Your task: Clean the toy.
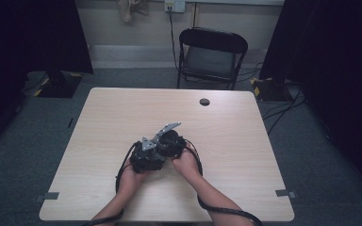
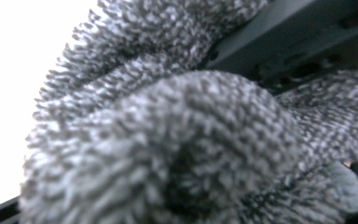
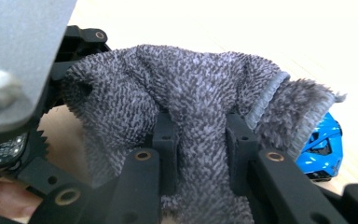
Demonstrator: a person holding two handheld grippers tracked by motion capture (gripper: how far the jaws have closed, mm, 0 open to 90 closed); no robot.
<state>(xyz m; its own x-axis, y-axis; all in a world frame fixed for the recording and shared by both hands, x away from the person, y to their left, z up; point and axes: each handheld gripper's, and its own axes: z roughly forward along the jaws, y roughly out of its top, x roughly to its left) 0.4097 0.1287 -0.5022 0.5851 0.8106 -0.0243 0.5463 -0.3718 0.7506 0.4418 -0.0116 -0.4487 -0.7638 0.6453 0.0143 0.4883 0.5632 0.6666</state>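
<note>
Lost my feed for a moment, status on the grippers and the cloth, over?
Right gripper shut on grey towel. Left gripper close against it, grip unclear. Blue toy just behind towel, not blocking.

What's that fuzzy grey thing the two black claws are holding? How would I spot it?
Find the pale wooden table, then the two hands meeting near its middle. Between the right gripper jaws is a bunched grey cloth. Its looped, towel-like pile and ribbed hem set it apart from the shiny blue toy behind it.
</note>
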